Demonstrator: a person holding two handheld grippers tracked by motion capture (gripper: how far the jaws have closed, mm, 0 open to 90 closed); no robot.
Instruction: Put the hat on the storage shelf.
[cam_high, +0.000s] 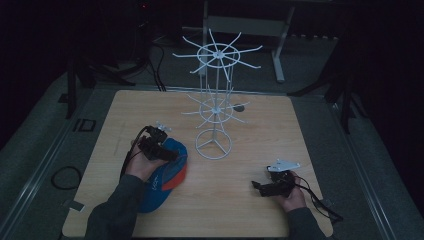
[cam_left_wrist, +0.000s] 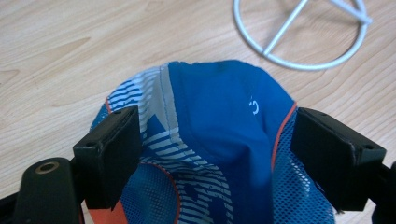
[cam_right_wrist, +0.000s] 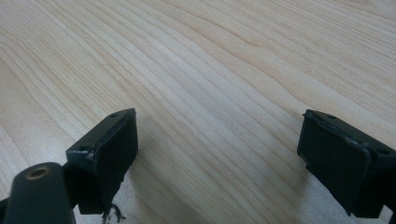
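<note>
Nearest: my left gripper (cam_left_wrist: 217, 154) straddles a blue cap (cam_left_wrist: 219, 126) with orange trim; jaws wide apart, one on each side of the crown, neither pressing the cloth that I can see.
Cap: flat on the wooden table (cam_high: 260, 125), at its left side, near the stand's ring base (cam_left_wrist: 303, 42).
Left gripper, high view: it (cam_high: 159, 150) sits over the cap (cam_high: 167, 172), my forearm coming in from the bottom.
Right gripper: it (cam_right_wrist: 217, 154) is wide open and empty, over bare wood; in the high view it (cam_high: 265, 189) is at the table's right, well apart from the cap.
Stand: white wire rack (cam_high: 216, 100) with two tiers of spokes, upright at mid-table.
Progress: early, I judge. Cap not yet gripped or lifted; closing, raising and hanging it on a spoke all remain.
</note>
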